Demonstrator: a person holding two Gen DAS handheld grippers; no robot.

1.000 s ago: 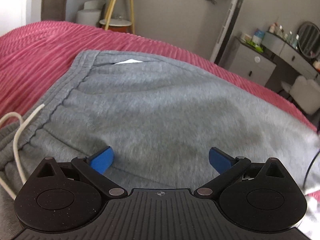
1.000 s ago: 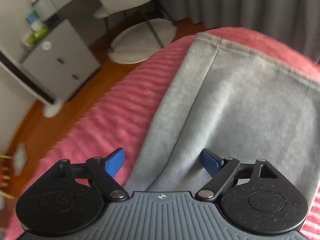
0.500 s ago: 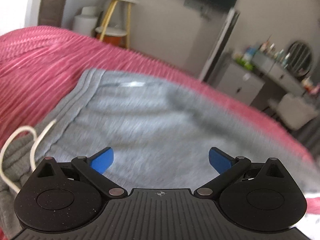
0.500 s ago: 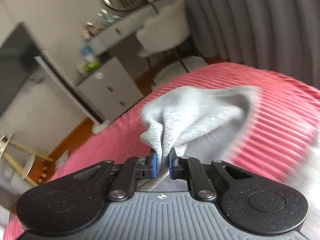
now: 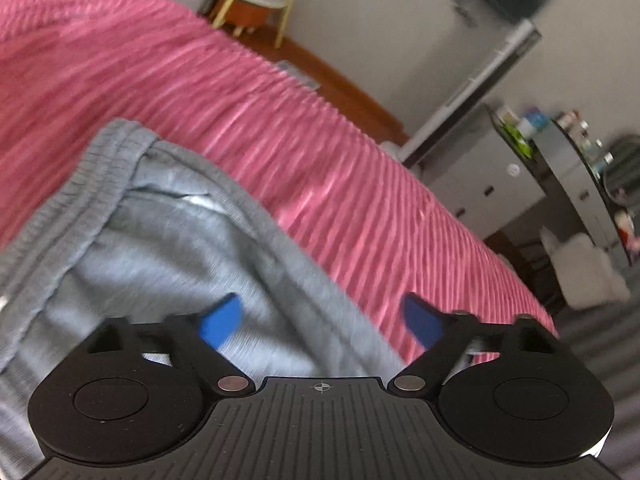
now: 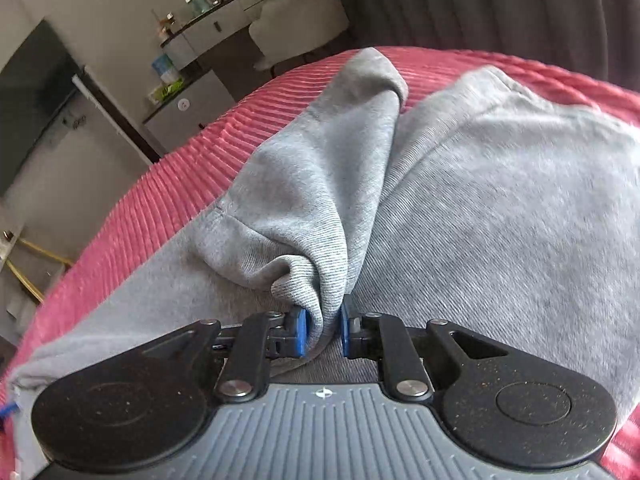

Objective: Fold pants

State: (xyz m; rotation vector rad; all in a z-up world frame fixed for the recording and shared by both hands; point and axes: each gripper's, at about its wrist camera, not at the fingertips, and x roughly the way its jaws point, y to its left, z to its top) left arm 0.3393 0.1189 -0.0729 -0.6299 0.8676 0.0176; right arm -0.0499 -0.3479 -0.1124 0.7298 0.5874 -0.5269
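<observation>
Grey pants (image 6: 480,208) lie on the pink bed (image 6: 168,184). Right hand-held gripper (image 6: 323,330) pinches a bunched fold of them. Left hand-held gripper (image 5: 320,320), jaws apart and just narrowing, hovers apparently clear over their blurred waistband (image 5: 92,184) edge.

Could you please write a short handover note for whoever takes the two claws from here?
Right claw: shut on a bunched fold of the grey pants, drawn back over the rest of the fabric.
Left claw: open, jaws just narrowing, nothing gripped, over the pants' side edge by the waistband.
Pants lie on the pink bedspread.
Done: leg end picked up.
Left: lay it down, square up, smooth, finish folding.
</observation>
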